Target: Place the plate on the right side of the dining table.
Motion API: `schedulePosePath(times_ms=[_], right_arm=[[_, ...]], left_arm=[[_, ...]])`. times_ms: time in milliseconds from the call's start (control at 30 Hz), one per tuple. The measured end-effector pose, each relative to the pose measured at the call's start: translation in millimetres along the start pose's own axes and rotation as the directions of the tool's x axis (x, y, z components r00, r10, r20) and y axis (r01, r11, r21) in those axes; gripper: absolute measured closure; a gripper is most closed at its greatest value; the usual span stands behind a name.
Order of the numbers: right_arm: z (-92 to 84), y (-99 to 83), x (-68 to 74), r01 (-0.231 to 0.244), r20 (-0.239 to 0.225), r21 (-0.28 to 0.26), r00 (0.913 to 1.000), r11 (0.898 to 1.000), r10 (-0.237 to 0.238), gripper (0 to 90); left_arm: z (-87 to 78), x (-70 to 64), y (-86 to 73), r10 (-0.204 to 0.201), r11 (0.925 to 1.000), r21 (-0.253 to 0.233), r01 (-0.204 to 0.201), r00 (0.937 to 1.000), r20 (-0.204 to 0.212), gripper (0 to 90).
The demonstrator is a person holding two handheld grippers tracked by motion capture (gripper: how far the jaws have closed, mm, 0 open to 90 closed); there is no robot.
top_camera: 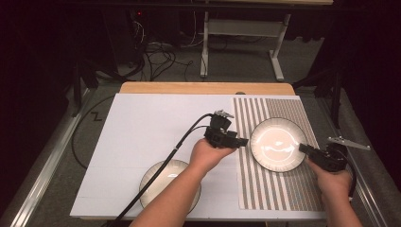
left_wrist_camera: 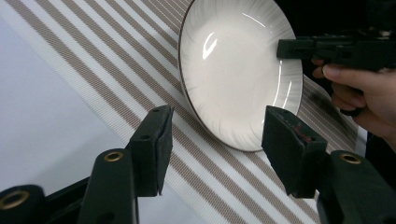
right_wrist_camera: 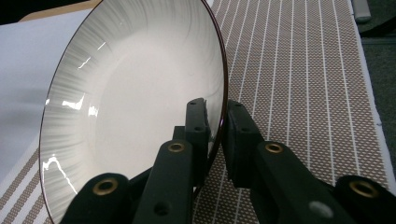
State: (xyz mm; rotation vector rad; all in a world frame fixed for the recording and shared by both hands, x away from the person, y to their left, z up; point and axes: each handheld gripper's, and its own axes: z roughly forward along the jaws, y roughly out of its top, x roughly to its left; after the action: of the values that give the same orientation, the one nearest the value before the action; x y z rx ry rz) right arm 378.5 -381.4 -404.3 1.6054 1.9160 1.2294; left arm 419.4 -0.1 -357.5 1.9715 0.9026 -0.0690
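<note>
Your right gripper (right_wrist_camera: 215,122) is pinching the rim of the white plate (top_camera: 278,144), which sits on the striped mat (top_camera: 283,189) just ahead of your left gripper (left_wrist_camera: 215,140); that one is spread, nothing between its pads, clear of the rim. Plate looks placed, so releasing the right grip is what's left. Second plate (top_camera: 163,172) lies under your left forearm, untouched.
</note>
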Motion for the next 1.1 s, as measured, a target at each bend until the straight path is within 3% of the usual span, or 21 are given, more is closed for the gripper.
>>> schedulePosePath(times_ms=[67,167,300,433,567,767,900,1100], right_arm=[[2.3,1.1,1.1,-0.004,0.012,0.001,0.9999,1.0,0.004,82.8],[6.5,1.8,1.5,-0.015,0.029,0.012,0.9995,1.0,0.015,81.4],[14.5,-0.2,-1.3,-0.057,0.056,0.037,0.9969,0.998,0.055,78.7],[20.5,-2.7,-1.5,-0.056,0.122,0.052,0.9913,0.997,0.049,78.4],[21.7,-6.0,-2.4,-0.066,0.128,0.052,0.9901,0.996,0.059,77.2],[14.0,-4.8,8.8,0.001,0.169,0.045,0.9856,0.999,-0.008,63.9],[4.6,-3.6,26.1,0.07,0.187,-0.003,0.9799,0.998,-0.068,53.4],[-4.5,-5.7,64.1,0.156,0.105,-0.099,0.9838,0.983,-0.145,36.1]], left_arm=[[-10.5,3.0,-5.5,-0.003,1.0,-0.008,0.003,1.0,-0.006,40.7],[-29.6,8.8,-16.3,0.015,0.9995,-0.026,-0.016,0.9986,-0.05,40.3],[-50.7,22.5,-29.7,-0.008,0.9991,-0.042,0.006,0.9983,-0.057,38.0],[-71.7,32.4,-41.0,-0.019,0.9973,-0.072,0.014,0.9971,-0.073,37.5],[-96.9,41.9,-54.6,-0.02,0.9939,-0.109,0.009,0.9955,-0.093,37.0],[-126.1,54.2,-73.2,-0.029,0.9902,-0.139,0.012,0.9922,-0.121,33.3],[-142.0,59.2,-85.9,-0.019,0.9859,-0.167,-0.008,0.9872,-0.158,31.9],[-165.9,71.4,-109.9,-0.037,0.9803,-0.198,-0.006,0.9771,-0.21,30.6]])
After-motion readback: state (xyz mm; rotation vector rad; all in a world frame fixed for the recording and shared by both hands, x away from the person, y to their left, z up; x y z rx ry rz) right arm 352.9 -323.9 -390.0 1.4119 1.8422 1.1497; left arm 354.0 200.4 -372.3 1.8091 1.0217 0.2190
